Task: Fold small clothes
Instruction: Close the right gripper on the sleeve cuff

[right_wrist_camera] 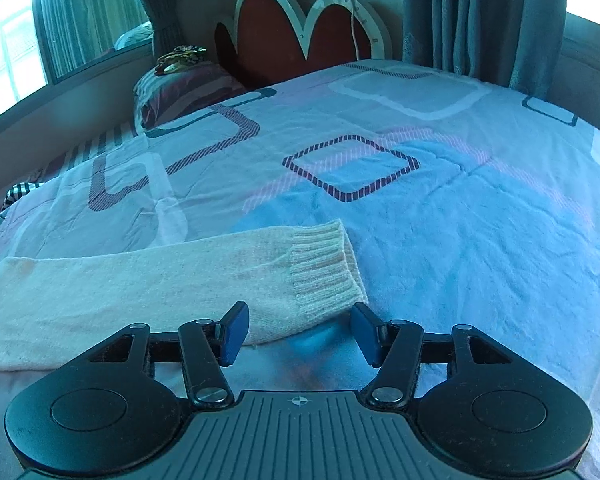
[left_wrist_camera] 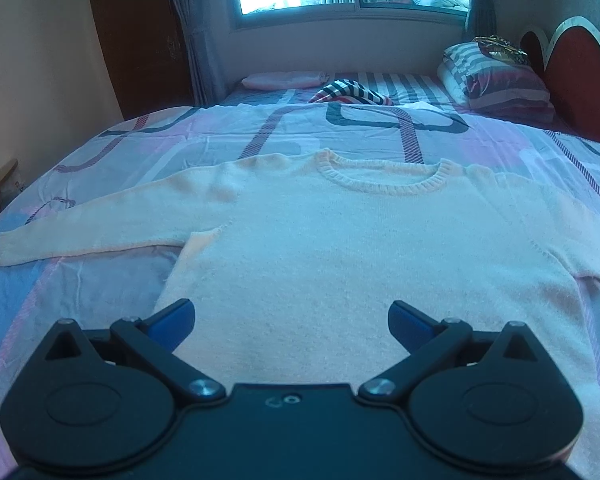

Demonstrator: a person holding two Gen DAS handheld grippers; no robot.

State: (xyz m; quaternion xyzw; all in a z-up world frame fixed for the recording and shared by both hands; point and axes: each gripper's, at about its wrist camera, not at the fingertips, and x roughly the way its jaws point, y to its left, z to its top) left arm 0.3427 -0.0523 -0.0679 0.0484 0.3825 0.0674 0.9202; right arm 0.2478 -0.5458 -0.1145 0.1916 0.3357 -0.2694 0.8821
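A pale pink knitted sweater [left_wrist_camera: 340, 248] lies flat and face up on the bed, collar [left_wrist_camera: 380, 178] toward the window, left sleeve [left_wrist_camera: 80, 224] stretched out sideways. My left gripper [left_wrist_camera: 292, 324] hovers open over the sweater's lower body, its blue pads wide apart with nothing between them. In the right wrist view the other sleeve [right_wrist_camera: 160, 280] lies across the bed, ending in a ribbed cuff [right_wrist_camera: 324, 272]. My right gripper [right_wrist_camera: 300, 334] stands at that cuff, half open. The cuff's near edge lies between the blue pads [right_wrist_camera: 234, 334], which do not press on it.
The bed carries a sheet with geometric patterns [right_wrist_camera: 440, 200]. Striped pillows [left_wrist_camera: 496, 76] and a red scalloped headboard [right_wrist_camera: 300, 28] stand at the head end. A striped cloth [left_wrist_camera: 352, 94] and a pink pillow [left_wrist_camera: 284, 79] lie near the window wall. Curtains [right_wrist_camera: 480, 16] hang beyond the bed.
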